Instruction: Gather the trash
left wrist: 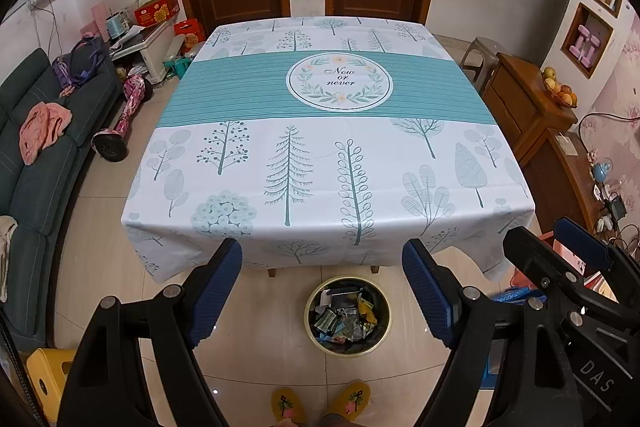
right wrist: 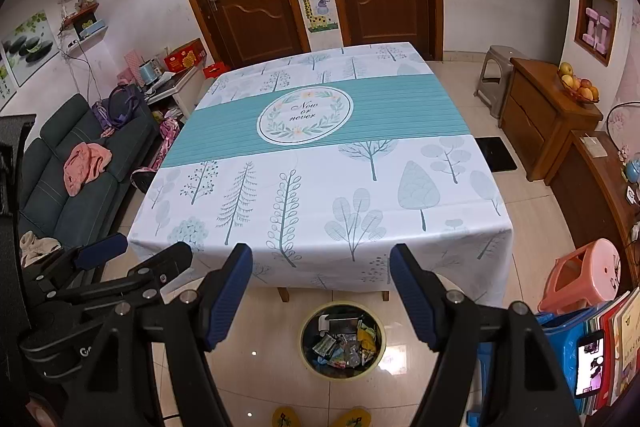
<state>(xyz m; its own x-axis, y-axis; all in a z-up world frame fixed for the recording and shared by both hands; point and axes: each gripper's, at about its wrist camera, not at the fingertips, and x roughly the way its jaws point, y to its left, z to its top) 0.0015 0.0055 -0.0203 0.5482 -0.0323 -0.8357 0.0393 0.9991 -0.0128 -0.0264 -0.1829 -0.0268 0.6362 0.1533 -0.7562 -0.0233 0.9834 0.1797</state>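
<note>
A round bin (left wrist: 347,319) with a pale yellow rim stands on the floor in front of the table and holds several wrappers and scraps; it also shows in the right wrist view (right wrist: 342,341). My left gripper (left wrist: 322,259) is open and empty, held above the bin at the table's near edge. My right gripper (right wrist: 321,263) is open and empty, beside the left one. The table (left wrist: 332,155) wears a tree-print cloth with a teal band; no trash shows on its top (right wrist: 320,179).
A dark sofa (left wrist: 44,147) with clothes runs along the left. Wooden cabinets (right wrist: 548,123) with a fruit bowl stand right. A pink stool (right wrist: 584,275), a blue bin and books sit at right front. A yellow stool (left wrist: 48,379) is at left front. My slippers (left wrist: 320,403) are below.
</note>
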